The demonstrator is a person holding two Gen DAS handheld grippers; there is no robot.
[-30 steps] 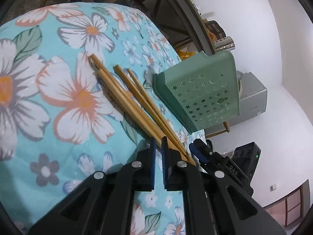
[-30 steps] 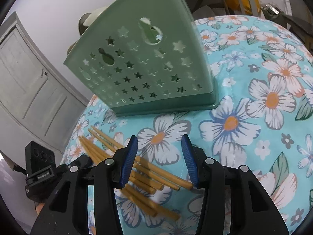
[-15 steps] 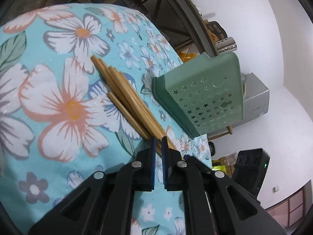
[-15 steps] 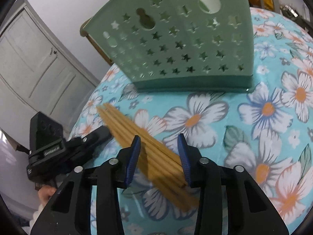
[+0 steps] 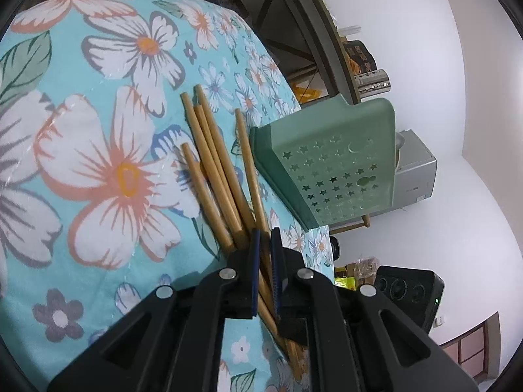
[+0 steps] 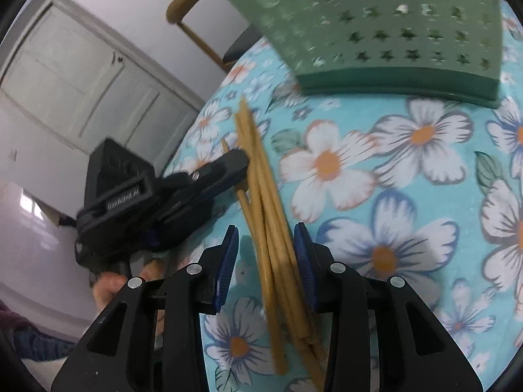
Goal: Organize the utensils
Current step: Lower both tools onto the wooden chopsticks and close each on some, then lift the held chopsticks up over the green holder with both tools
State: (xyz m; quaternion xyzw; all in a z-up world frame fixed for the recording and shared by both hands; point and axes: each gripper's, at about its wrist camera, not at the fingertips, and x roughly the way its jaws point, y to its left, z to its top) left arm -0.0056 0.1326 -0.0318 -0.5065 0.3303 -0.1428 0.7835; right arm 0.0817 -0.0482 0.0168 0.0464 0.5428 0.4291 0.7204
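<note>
1. Since the earlier frames, the chopsticks [image 5: 222, 170] have been swept from a loose fan into a tighter bundle, and the right gripper [image 6: 266, 261] has been brought over their near ends, its jaws having closed somewhat in that time.
2. At the left of the right wrist view, the left gripper [image 6: 240, 166] is seen lying against the far part of the bundle; in its own view its jaws are nearly pressed together, with one stick [image 5: 261, 261] running through the narrow gap. Whether that stick is truly pinched cannot be told.
3. At lower centre of the right wrist view, the bundle is straddled by half-spread jaws; the right pad looks to be touching the outermost stick, the left pad stands clear, so nothing is judged gripped yet.
4. At the upper right, the green holder [image 6: 385, 26] with star cut-outs stands on the flowered desk [image 6: 408, 196], near the stick tips.
5. The sticks are judged light, stiff, smooth and prone to rolling or scissoring apart; they would best be clamped together across the thicker ends, squarely, so none slips out.
</note>
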